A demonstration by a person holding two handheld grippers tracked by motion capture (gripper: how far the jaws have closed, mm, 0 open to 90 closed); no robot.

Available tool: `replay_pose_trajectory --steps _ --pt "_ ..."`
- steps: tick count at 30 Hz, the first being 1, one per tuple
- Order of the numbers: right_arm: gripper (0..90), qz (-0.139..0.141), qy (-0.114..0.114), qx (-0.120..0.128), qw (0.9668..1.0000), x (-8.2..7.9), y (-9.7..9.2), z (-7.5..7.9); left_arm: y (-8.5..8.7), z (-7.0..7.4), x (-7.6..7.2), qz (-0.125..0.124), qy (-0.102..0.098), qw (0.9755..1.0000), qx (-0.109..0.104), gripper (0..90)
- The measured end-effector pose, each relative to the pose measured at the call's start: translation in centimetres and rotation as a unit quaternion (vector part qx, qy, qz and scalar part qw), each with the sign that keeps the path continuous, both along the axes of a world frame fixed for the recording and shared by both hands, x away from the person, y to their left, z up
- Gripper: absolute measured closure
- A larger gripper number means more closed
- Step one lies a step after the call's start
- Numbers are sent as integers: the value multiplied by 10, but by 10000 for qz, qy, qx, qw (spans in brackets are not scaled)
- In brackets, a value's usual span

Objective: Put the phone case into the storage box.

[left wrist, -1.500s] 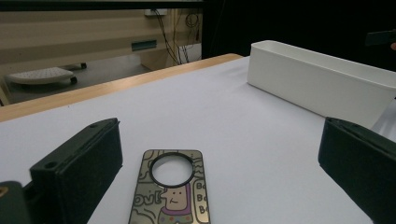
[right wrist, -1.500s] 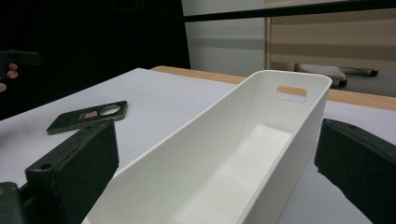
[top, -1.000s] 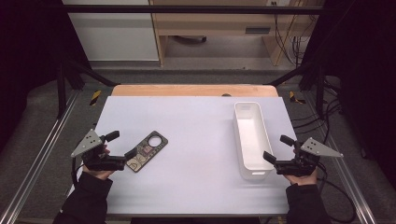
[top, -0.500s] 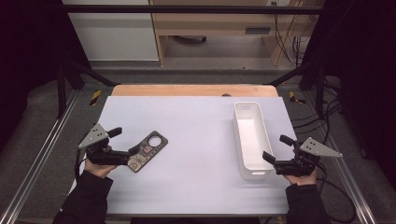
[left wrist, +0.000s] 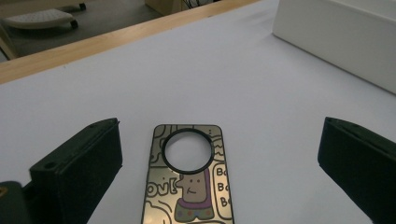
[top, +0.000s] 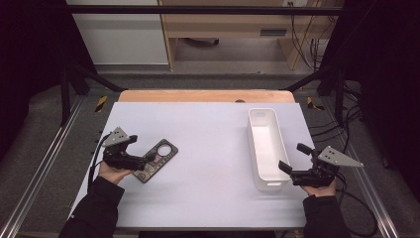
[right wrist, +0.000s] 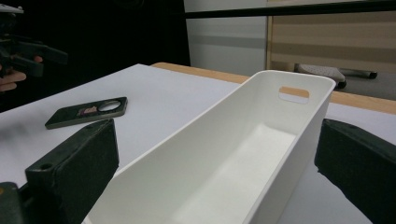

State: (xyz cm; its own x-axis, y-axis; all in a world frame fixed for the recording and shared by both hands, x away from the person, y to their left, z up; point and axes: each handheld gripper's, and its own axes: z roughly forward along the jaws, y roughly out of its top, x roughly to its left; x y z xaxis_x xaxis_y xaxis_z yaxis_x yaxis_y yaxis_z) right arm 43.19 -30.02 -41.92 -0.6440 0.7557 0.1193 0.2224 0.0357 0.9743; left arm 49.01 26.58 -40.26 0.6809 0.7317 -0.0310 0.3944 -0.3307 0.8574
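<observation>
A flat phone case [top: 156,160] with a round camera hole and a cartoon print lies face up on the white table [top: 208,148], on the person's left side near the front edge. In the left gripper view the phone case [left wrist: 189,182] sits between the two black jaws, its ring-shaped hole pointing away from the camera.

The left gripper [top: 141,161] is spread wide, with one jaw on each side of the case's near end. In the left gripper view neither jaw touches the case; bare table shows between each pad and the case's edge. It holds nothing. The left hand [top: 113,171] grips it from below, and a dark sleeve comes in from the bottom of the high view.

On the right side of the table stands a long white bin [top: 267,146], empty, running front to back. In the right gripper view the bin [right wrist: 224,158] has a slot handle cut in its far end wall, and the phone case [right wrist: 88,112] lies well apart beyond it to the left.

The right gripper [top: 294,161] is also wide open and empty, held by the right hand [top: 317,188] just beside the bin's near right corner. In the right gripper view its jaws sit on either side of the bin's near end; whether they touch it cannot be told.

A wooden strip [top: 205,95] edges the far side of the table.
</observation>
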Motion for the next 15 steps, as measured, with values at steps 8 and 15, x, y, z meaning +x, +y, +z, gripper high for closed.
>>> replay_pose_trajectory --steps 8,15 --pt "2 -2 10 -9 10000 0 0 0 -9 -13 14 58 288 9990 337 0" --pt "1 -3 15 -7 10000 0 0 0 -13 -25 22 102 501 9969 591 0"
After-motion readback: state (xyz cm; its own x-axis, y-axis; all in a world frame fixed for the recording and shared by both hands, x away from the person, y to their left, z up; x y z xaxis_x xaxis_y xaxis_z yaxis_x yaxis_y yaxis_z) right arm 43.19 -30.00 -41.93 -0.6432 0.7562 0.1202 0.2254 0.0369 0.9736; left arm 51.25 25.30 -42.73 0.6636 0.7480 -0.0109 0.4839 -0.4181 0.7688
